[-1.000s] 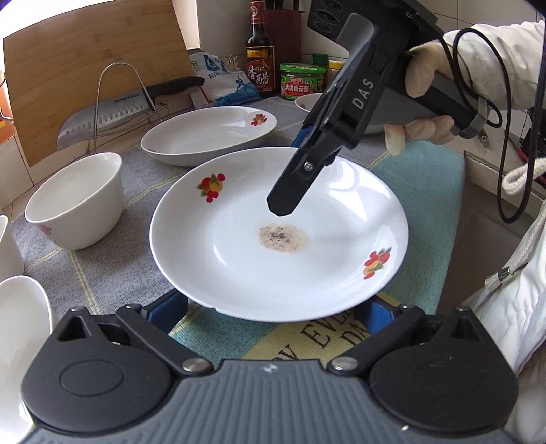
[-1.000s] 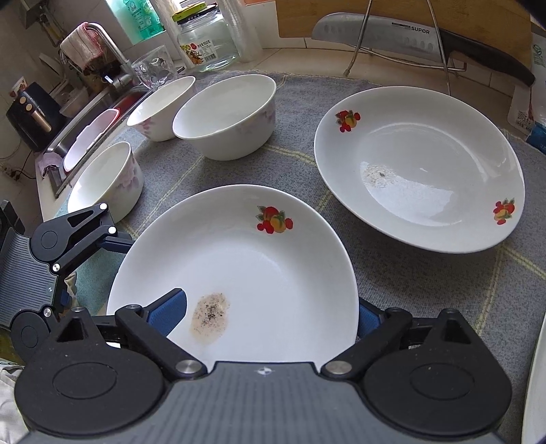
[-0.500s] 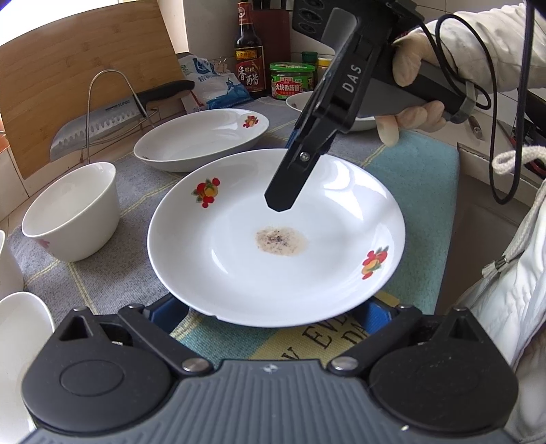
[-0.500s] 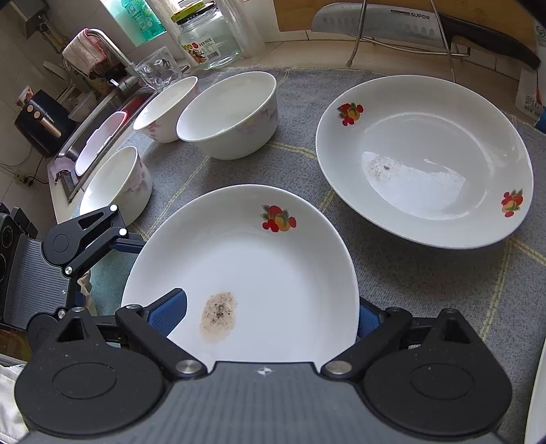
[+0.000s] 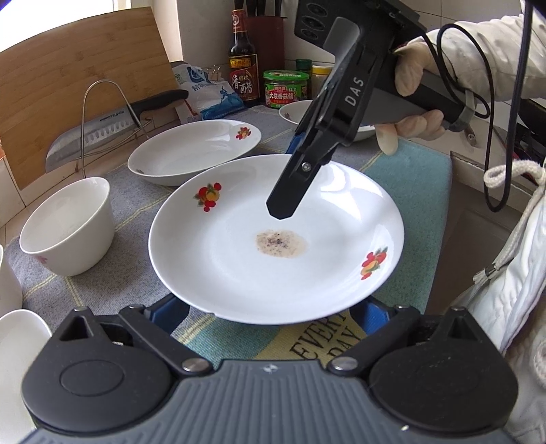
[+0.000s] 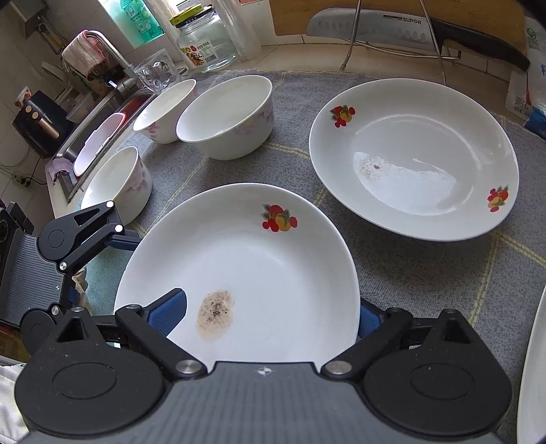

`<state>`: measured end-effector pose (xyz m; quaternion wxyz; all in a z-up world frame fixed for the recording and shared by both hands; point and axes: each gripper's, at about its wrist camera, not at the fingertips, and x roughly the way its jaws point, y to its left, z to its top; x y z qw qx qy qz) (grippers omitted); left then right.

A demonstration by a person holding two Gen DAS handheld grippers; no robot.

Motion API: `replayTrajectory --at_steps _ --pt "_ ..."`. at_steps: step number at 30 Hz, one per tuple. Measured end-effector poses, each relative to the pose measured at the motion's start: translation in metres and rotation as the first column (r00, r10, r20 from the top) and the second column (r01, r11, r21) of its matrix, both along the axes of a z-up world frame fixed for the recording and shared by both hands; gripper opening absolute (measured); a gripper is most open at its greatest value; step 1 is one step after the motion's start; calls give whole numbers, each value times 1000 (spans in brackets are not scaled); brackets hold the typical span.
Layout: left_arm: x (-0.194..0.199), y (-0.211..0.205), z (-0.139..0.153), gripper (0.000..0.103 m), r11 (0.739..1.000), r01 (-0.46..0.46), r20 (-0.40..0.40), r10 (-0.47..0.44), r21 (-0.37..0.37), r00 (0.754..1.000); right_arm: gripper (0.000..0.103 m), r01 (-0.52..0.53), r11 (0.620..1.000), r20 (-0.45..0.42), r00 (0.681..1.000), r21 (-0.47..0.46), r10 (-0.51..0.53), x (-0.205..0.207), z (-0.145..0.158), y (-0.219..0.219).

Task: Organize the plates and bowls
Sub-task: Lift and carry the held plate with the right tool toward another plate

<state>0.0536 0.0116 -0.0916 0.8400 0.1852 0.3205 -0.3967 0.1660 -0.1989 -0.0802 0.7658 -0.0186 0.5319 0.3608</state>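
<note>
Right at the lens, the left gripper (image 5: 269,314) has its blue pads spread wide and they are closing in. The near rim of the plate (image 5: 239,266) sits between them and over their tips. Whether a pad touches the rim, I cannot tell. The plate is white with fruit prints and has a brown speckled stain (image 5: 281,242) at its centre. It lies over a teal mat (image 5: 419,191) at the counter's edge.

From the other side comes the right gripper (image 6: 269,314), also spread wide, straddling the same plate. One pad lies over the inside, just beside the stain, and the other is tucked behind the rim. Neither visibly presses. A gloved hand (image 5: 419,95) holds that gripper, angled steeply down.

Moving out, a second plate (image 6: 413,160) with the same fruit print rests on the grey cloth (image 6: 426,273), apart from the first, with a faint smear in its well. To its left stand three white bowls, all upright: one (image 6: 116,184) near the sink edge, a bigger one (image 6: 225,119) further back, and another (image 6: 163,109) touching it.

At the back, a knife (image 6: 392,30) rests on a wire rack against a board (image 5: 68,85). A vinegar bottle (image 5: 243,61) and a green-lidded jar (image 5: 286,89) stand by the wall.
</note>
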Motion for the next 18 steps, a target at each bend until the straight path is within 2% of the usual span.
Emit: replayTrajectory --at_steps 10,18 --pt "9 -22 13 99 999 37 22 -37 -13 999 101 47 999 35 998 14 -47 -3 14 -29" --pt "24 -53 23 99 996 90 46 -89 -15 995 101 102 994 80 991 26 -104 -3 28 -70"
